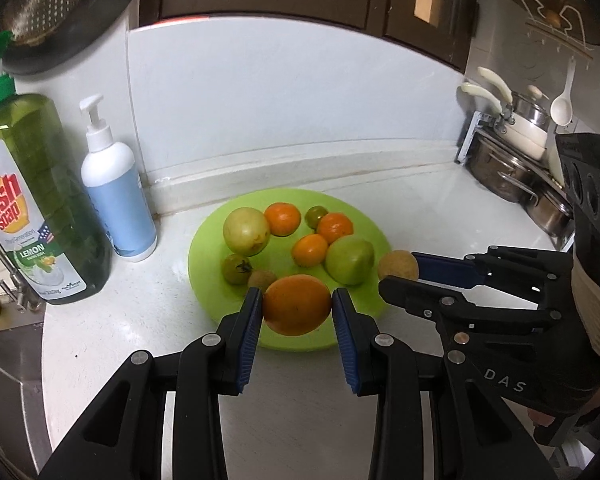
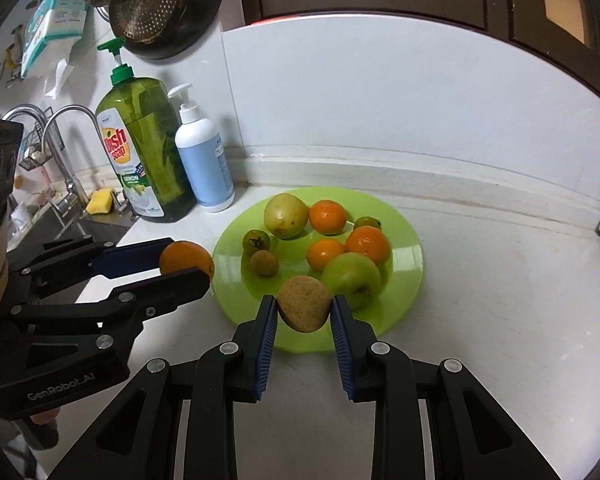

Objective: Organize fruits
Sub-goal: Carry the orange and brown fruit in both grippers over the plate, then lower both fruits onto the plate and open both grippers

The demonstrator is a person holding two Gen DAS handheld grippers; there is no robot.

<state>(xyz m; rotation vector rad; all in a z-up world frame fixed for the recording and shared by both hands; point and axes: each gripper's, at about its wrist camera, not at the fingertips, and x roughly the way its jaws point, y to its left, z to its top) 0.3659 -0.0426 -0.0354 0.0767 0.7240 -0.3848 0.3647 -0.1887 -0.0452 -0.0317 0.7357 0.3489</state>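
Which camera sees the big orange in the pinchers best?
The left wrist view. There the big orange sits front and centre, whole, squeezed between the left gripper pads. In the right wrist view the same orange shows off to the side, partly covered by that gripper's lower finger.

Left gripper [image 1: 297,306] clamps an orange [image 1: 297,305] over the green plate's [image 1: 366,320] near rim.

Ahead of its fingers lie small oranges, green apples and tomatoes. To its right, the right gripper [image 1: 400,276] holds a tan fruit [image 1: 397,266] at the plate edge; a dish soap bottle [image 1: 40,196] stands off left.
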